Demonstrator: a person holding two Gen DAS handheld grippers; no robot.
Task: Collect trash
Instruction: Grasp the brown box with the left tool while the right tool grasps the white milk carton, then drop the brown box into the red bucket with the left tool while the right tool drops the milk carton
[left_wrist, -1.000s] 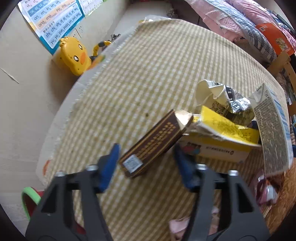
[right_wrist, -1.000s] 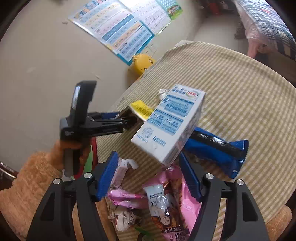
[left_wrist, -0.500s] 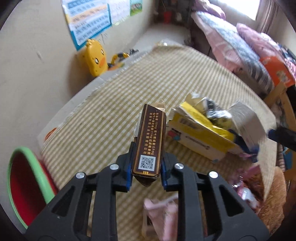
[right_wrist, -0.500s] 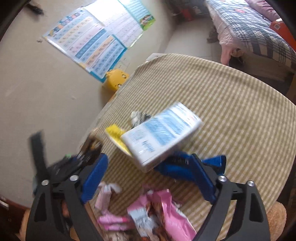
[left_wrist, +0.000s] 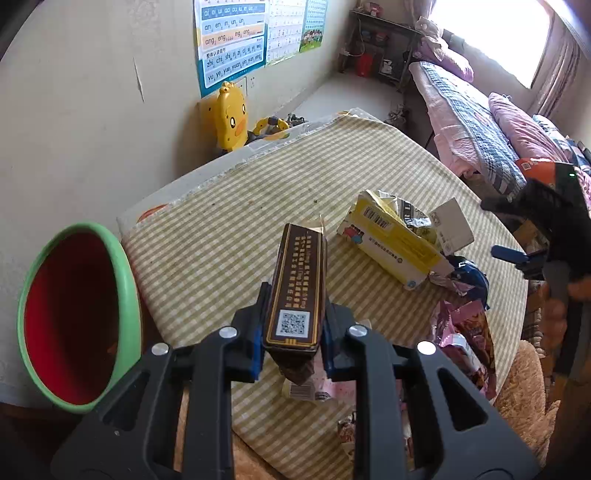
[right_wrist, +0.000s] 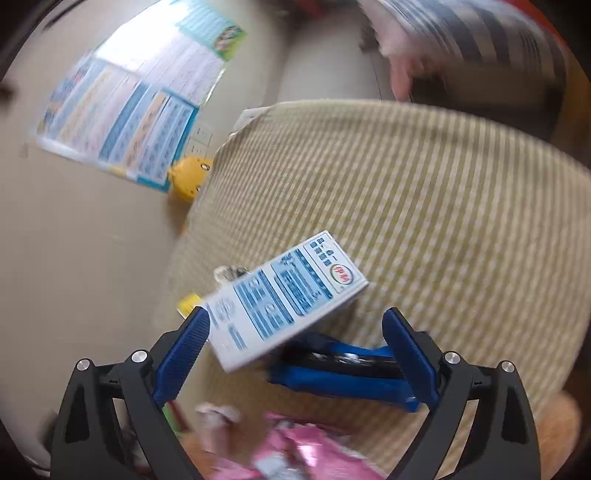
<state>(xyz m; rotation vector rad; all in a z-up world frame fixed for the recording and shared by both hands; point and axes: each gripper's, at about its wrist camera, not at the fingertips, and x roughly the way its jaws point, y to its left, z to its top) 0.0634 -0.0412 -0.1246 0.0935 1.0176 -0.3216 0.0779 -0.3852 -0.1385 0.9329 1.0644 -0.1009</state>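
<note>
The left wrist view looks steeply down over the checked tablecloth (left_wrist: 229, 236) from its near edge, facing the wall poster (left_wrist: 231, 42) and yellow duck toy (left_wrist: 232, 114) at upper centre. The right wrist view, blurred, sits closer over the same cloth, with poster and duck at its upper left.

Against the wall, your landmark, a yellow duck toy (left_wrist: 232, 114) sits under the alphabet poster (left_wrist: 232, 40); the bed (left_wrist: 465, 122) lies well right.

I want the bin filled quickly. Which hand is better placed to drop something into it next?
Left. The left gripper is shut on the brown box, and the green-rimmed bin sits just beside it. The right gripper holds nothing; its jaws have just been opening around the white-and-blue carton.
</note>
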